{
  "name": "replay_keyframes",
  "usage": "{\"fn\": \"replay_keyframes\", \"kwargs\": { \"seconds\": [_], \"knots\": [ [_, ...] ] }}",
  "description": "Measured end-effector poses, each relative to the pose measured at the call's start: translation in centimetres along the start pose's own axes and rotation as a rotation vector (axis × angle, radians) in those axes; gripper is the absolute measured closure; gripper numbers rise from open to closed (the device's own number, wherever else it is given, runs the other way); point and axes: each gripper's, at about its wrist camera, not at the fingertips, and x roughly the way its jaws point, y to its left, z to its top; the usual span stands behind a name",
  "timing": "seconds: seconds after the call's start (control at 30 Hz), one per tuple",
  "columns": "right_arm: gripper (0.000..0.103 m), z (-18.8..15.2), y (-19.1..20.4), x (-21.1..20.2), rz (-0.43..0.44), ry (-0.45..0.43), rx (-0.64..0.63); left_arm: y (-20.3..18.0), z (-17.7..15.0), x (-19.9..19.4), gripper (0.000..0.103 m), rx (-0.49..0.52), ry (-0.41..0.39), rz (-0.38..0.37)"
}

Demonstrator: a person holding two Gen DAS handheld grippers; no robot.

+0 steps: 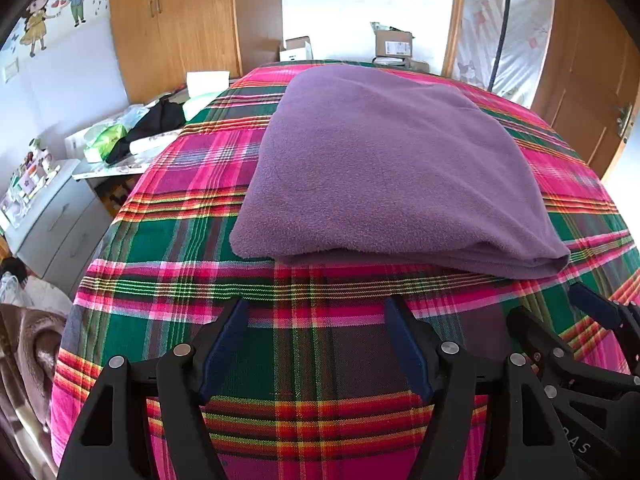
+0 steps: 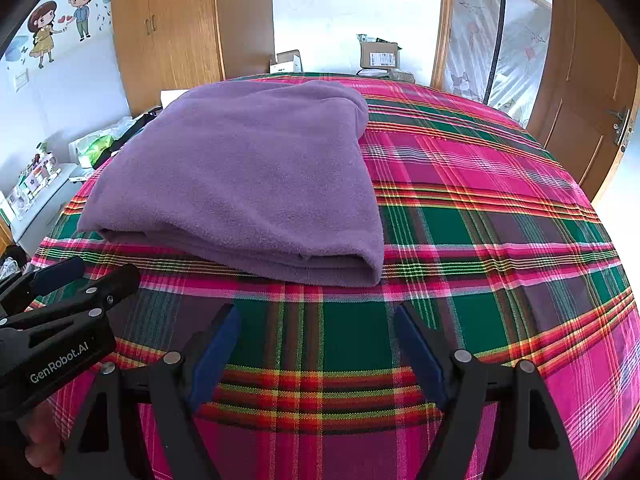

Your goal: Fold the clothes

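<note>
White lettering "GenRobot.AI" stands on the black body of the left gripper (image 2: 60, 276) in the right wrist view; in the left wrist view the right gripper (image 1: 576, 308) bears pale letters of which only "AS" can be made out, the rest cut off; the box (image 2: 379, 55) beyond the bed carries a white label, its print too small to read.
</note>
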Motion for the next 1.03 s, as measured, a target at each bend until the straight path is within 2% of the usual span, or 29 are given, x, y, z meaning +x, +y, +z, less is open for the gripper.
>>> {"fn": "replay_keyframes", "kwargs": {
  "seconds": [1.03],
  "knots": [
    [0.024,-0.04,-0.08,-0.03,0.0,0.0,-0.002,-0.52,0.0,0.09,0.03,0.002,-0.015,0.003]
  ]
}}
